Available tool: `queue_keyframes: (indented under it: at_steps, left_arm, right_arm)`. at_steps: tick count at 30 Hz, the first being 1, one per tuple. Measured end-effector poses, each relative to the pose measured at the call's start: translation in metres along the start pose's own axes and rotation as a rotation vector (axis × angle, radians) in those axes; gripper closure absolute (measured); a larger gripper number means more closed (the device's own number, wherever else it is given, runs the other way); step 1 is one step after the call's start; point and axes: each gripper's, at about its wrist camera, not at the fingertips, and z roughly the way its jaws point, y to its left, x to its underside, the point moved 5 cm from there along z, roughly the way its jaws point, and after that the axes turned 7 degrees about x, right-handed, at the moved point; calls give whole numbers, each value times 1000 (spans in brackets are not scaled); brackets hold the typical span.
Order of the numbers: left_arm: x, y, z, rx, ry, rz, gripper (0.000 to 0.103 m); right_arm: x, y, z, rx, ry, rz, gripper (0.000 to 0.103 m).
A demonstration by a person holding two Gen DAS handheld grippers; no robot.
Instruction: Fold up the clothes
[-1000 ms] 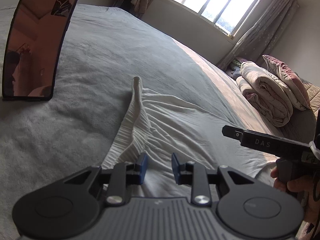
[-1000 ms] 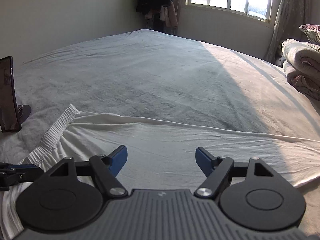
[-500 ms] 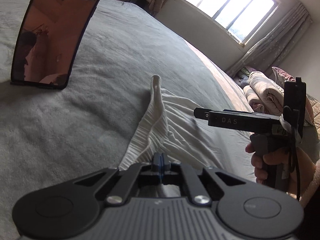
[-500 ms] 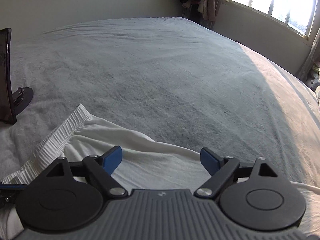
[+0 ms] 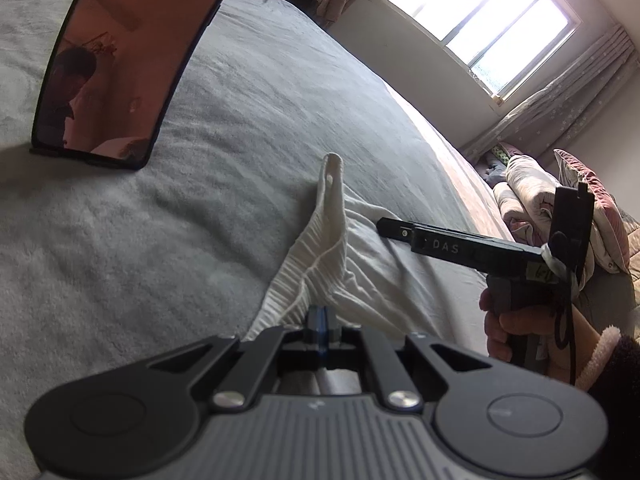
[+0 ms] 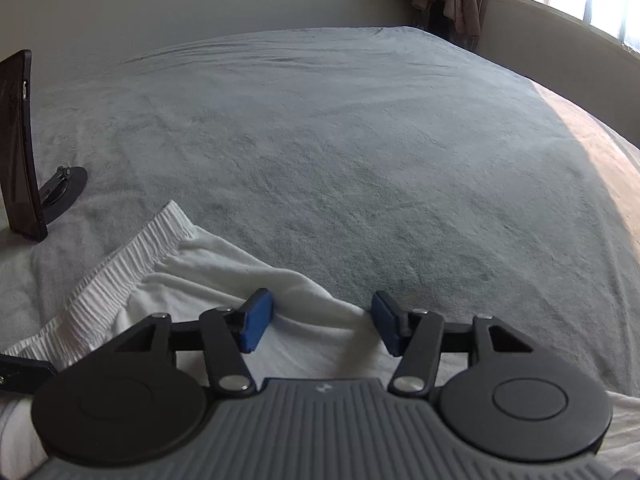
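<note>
The white garment (image 5: 352, 264), ribbed at its waistband (image 6: 120, 276), lay spread on the grey bedspread (image 6: 360, 152), near the edge closest to the cameras. The left gripper (image 5: 319, 320) had its blue pads pressed together on the waistband end, pinching cloth. The right gripper (image 6: 322, 326) sat over the garment's far edge, its jaws having just been closing, a ridge of fabric between them but the pads apparently not yet clamped on it. This looked like securing both holds before the first fold. Next, the right pads needed to bite firmly, then both hands to lift together. A dark phone (image 5: 120, 60) stood propped behind, folded bedding (image 5: 532, 200) beyond.
</note>
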Motion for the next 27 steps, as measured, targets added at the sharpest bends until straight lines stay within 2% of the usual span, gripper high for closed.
queue_keyframes:
  at_steps: [1, 2, 7, 16, 21, 27]
  left_arm:
    - [0, 0, 0, 0, -2, 2, 100]
    - [0, 1, 0, 0, -4, 3, 100]
    - [-2, 4, 0, 1, -12, 13, 100]
    - [-6, 8, 0, 5, -26, -1, 100]
    - [-8, 14, 1, 28, -27, -53, 100]
    - [-6, 17, 0, 45, -29, -87, 100]
  right_arm:
    - [-1, 2, -2, 2, 2, 2, 95]
    - [-3, 4, -3, 10, 6, -2, 100]
    - [-13, 11, -26, 63, -26, -38, 100]
    - [-18, 15, -116, 89, -103, -42, 100]
    - [-7, 31, -165, 71, -110, -32, 100]
    - [24, 62, -208, 25, -86, -31, 100]
